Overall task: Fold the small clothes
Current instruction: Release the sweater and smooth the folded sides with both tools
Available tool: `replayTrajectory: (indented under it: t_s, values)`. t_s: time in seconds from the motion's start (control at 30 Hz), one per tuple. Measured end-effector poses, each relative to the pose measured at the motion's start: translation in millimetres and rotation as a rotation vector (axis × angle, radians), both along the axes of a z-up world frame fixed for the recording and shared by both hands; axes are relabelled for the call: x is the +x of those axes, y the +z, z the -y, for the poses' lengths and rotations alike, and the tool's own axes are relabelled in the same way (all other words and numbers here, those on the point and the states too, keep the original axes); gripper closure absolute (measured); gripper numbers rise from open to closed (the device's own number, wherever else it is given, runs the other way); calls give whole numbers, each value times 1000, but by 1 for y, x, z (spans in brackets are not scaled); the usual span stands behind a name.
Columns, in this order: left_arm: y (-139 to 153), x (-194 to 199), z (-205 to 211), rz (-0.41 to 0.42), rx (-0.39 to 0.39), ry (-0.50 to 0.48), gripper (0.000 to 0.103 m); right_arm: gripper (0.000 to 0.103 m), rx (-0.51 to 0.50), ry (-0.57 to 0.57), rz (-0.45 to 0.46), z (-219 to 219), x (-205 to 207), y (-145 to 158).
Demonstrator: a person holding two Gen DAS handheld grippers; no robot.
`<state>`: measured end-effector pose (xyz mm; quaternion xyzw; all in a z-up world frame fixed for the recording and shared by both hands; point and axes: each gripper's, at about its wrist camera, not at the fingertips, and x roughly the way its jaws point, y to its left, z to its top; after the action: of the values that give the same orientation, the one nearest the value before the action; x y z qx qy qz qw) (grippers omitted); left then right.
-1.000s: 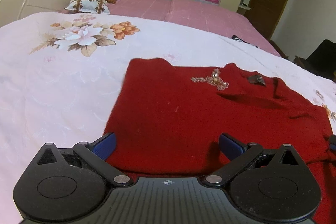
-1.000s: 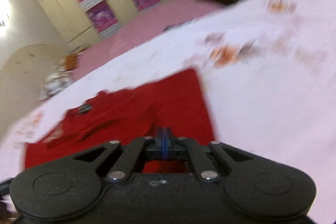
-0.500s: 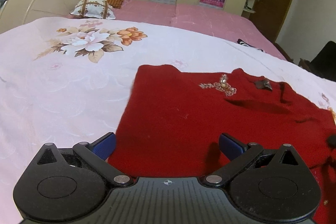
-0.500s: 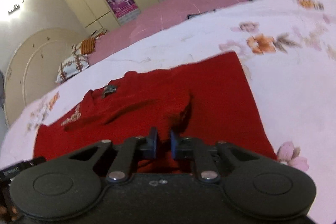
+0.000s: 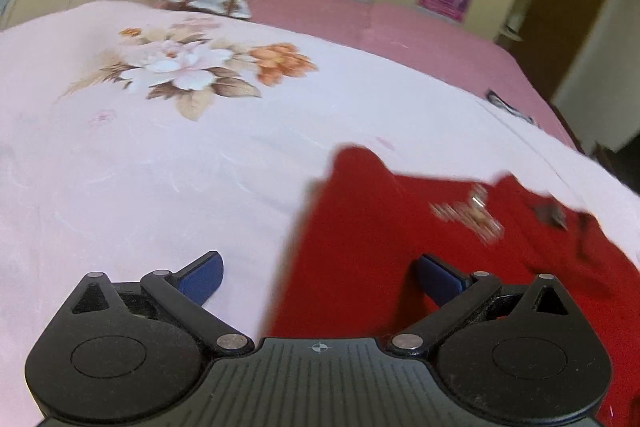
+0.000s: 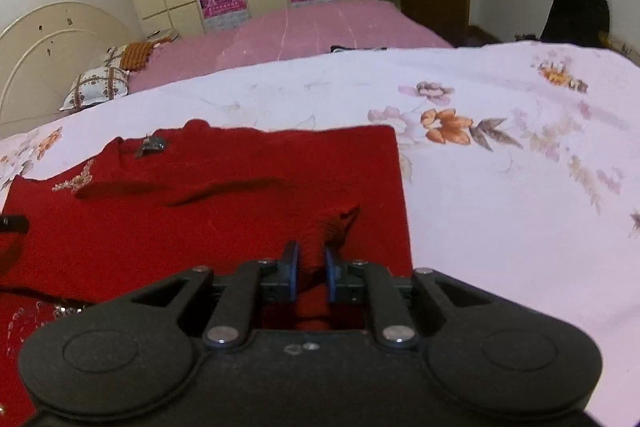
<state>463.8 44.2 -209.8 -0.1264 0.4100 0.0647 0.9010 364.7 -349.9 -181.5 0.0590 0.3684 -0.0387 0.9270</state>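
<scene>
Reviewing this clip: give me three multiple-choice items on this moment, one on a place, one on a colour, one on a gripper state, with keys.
1. Where does the sweater lie?
A. on the floral bedspread
B. on a chair
C. on the floor

2. What colour is the sweater?
A. blue
B. red
C. white

3. How is the right gripper?
A. wide open
B. out of view
C. pinching a sweater fold

Key: 1 A, floral cloth surrounds it. 2 B, it is deep red in both views. 3 C, red knit sits between its fingers, while the left gripper is open.
</scene>
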Motion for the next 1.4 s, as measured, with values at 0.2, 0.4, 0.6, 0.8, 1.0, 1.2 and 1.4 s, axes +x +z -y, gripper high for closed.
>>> replayTrajectory:
  t_s: [0.2, 0.4, 0.6, 0.8, 1.0, 1.2, 1.4]
  values:
    - [-3, 18, -7, 49, 63, 62, 26, 79, -73, -28, 40, -5, 0, 5]
    - [11, 5, -10, 75, 26, 102, 26, 77, -43, 4, 142, -16, -7, 24]
    - [31, -50, 29, 140, 92, -108, 25, 77, -43, 133, 30, -37, 9, 8]
    - [2, -55, 22, 44, 78, -95, 18, 77, -98, 58, -27, -21, 19, -7]
    - [38, -98, 35, 86, 89, -168, 18, 74, -25, 103, -1, -31, -16, 17]
    - [29, -144, 77, 44, 83, -305, 18, 75, 7, 303, -30, -95, -72, 17]
    - [9, -171, 71, 47, 145, -308, 18, 76, -55, 376, -109, -119, -88, -6]
